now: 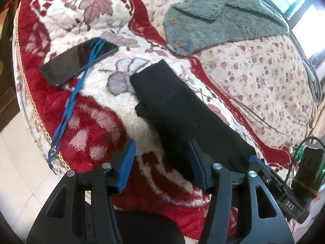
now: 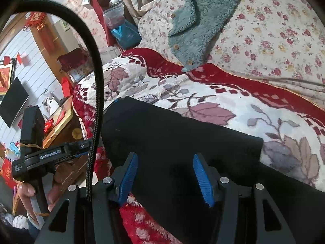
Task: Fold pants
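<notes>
Black fabric pants (image 1: 174,109), folded into a long strip, lie on the red-and-white floral plush blanket (image 1: 97,126). At their ten o'clock rests a black smartphone (image 1: 79,61) crossed by a blue lanyard (image 1: 71,101). The left gripper (image 1: 162,164) stands open over blanket, gripping nothing. The right gripper (image 2: 165,178), jaws apart, hovers above the pants.

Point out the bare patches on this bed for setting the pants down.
Free: floral sheet below the teal fleece garment; red-and-white blanket between lanyard and black pants. Crowded: around the phone.
</notes>
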Demonstrator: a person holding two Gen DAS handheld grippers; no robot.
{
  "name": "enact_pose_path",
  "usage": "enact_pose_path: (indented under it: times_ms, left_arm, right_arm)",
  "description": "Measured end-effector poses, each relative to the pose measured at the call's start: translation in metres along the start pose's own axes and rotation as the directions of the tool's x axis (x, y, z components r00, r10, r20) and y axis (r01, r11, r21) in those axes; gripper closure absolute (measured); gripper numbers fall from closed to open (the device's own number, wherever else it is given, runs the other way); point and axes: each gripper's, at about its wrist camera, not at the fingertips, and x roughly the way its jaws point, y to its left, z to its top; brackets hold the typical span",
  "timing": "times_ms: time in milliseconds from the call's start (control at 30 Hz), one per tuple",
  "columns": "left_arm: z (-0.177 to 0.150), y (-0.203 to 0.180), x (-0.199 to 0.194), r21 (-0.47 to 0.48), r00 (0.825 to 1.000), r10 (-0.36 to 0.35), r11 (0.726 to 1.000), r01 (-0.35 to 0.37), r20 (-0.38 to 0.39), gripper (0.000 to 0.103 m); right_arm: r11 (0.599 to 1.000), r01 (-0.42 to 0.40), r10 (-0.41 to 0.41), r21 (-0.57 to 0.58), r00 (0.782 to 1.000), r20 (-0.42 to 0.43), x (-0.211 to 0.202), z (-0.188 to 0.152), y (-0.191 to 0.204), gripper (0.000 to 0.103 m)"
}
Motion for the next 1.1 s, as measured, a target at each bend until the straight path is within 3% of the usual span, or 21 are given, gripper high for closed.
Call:
enact_pose_path:
  times_ms: [233,533,600,733,1000,1067,1100]
  left_arm:
    - [0.004,0.001,0.008,-0.016,1.000,-0.014,1.000,0.014,-0.005,0.050]
    - [0.012,0.001,0.023,-0.019,0.999,-0.033,0.999,0.033,-0.018,0.050]
    - [0.013,0.003,0.025,-0.024,0.999,-0.044,0.999,0.043,-0.024,0.050]
    - [0.015,0.009,0.031,-0.036,0.998,-0.058,0.998,0.057,-0.024,0.039]
    - [0.021,0.015,0.042,-0.067,0.995,-0.091,0.994,0.089,-0.028,0.038]
    - [0.022,0.016,0.044,-0.079,0.995,-0.095,0.992,0.094,-0.011,0.038]
    - [0.022,0.016,0.045,-0.081,0.995,-0.098,0.992,0.097,-0.003,0.038]
  right_arm:
    - [0.997,-0.044,0.043,-0.068,0.999,-0.015,0.028,0.027,0.018,0.042]
    - [0.986,-0.075,0.063,-0.146,0.994,-0.087,0.083,0.073,0.031,0.042]
    - [0.980,-0.106,0.089,-0.168,0.990,-0.111,0.097,0.084,0.035,0.042]
    - [0.960,-0.178,0.141,-0.217,0.974,-0.175,0.128,0.104,0.045,0.037]
    - [0.918,-0.204,0.104,-0.341,0.951,-0.291,0.188,0.117,0.061,0.036]
    - [0.914,-0.251,0.153,-0.318,0.941,-0.302,0.196,0.119,0.059,0.041]
    - [0.912,-0.283,0.189,-0.299,0.933,-0.306,0.200,0.119,0.058,0.052]
